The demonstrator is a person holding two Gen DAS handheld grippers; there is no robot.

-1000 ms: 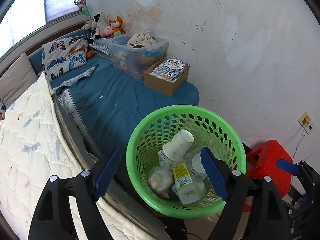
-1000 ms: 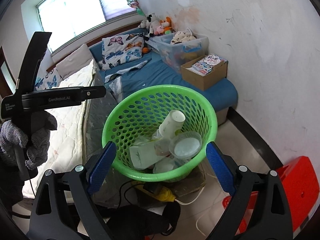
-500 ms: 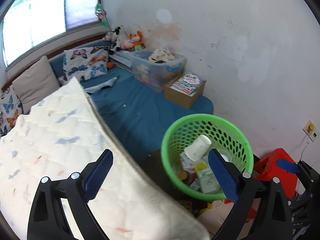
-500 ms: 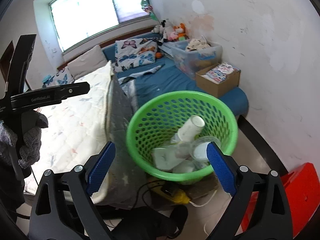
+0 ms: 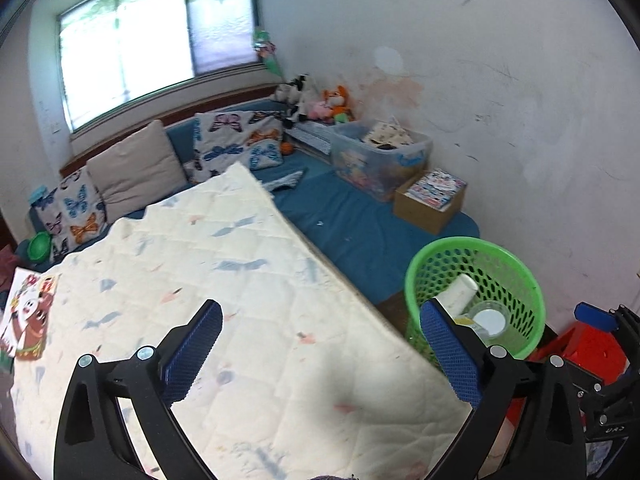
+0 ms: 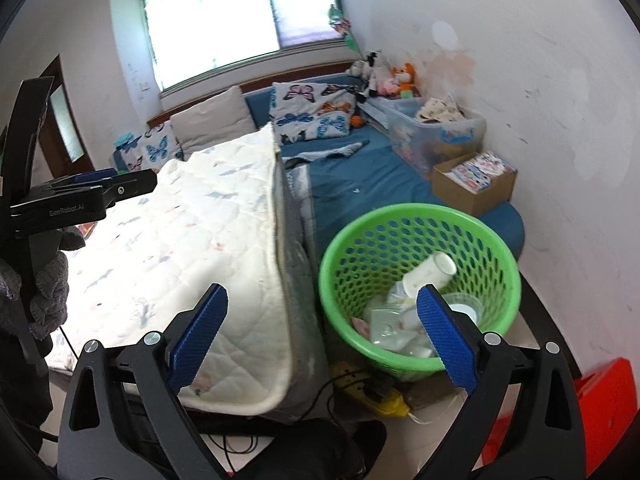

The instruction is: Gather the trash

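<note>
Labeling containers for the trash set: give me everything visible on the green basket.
The green basket is a round, bright green bin that looks like plastic, its wall perforated all over with oval holes below a solid rim. It stands upright on the floor beside the corner of the quilted mattress and near the end of the blue mat. It is partly filled: a white paper cup lies tilted on clear plastic containers and wrappers. Neither hand-held gripper touches it.
</note>
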